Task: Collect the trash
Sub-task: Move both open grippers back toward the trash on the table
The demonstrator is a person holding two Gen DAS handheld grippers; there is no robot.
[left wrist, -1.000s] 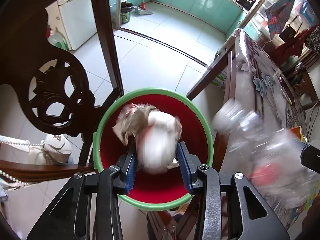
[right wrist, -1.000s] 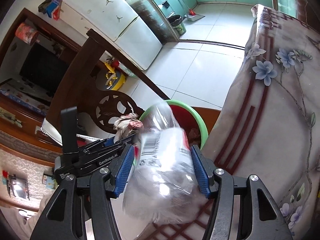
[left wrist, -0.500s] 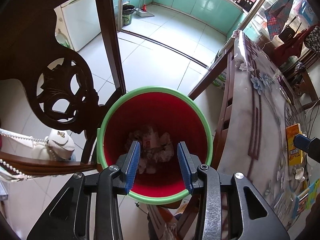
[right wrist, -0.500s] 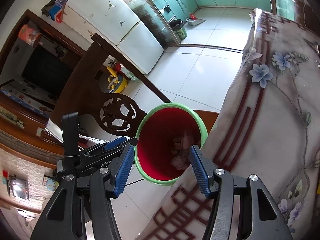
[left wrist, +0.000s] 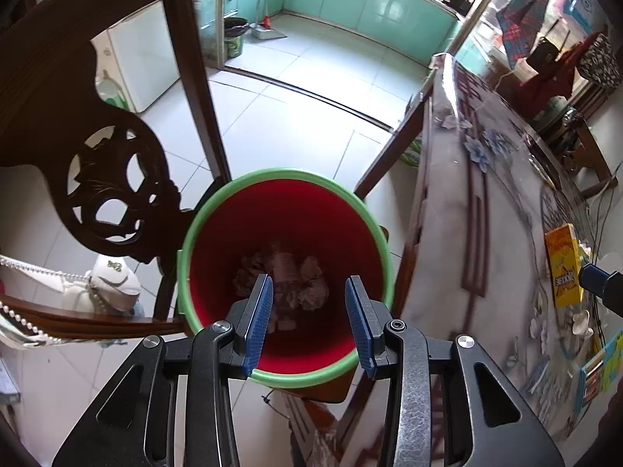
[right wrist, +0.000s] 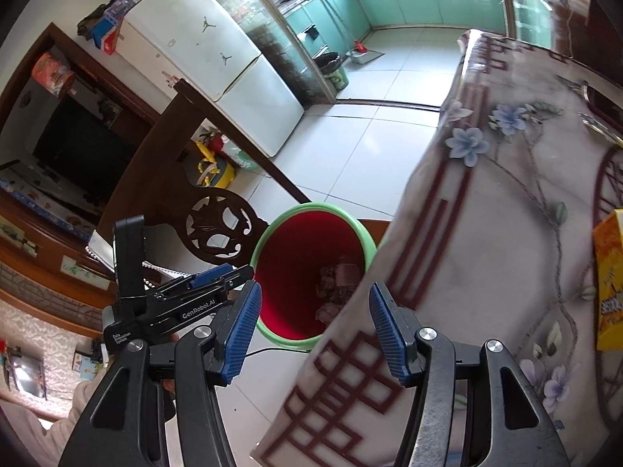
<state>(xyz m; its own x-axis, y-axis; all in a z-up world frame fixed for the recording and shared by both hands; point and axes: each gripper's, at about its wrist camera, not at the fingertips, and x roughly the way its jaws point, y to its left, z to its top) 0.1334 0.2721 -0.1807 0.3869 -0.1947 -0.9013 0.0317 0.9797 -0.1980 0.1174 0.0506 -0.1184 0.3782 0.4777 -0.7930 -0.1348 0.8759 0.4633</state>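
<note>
"GenRobot.AI" on left tongs [right wrist: 218,278]; box [left wrist: 564,270] wording unclear.

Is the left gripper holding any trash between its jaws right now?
No. The left gripper has its jaws apart with nothing between them, and the crumpled trash lies at the bottom of the red bin.

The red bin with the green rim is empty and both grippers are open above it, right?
Not quite. The red bin is not empty: crumpled trash lies at its bottom, as the left wrist view shows. The rest holds: both the left gripper and the right gripper are open, holding nothing.
</note>
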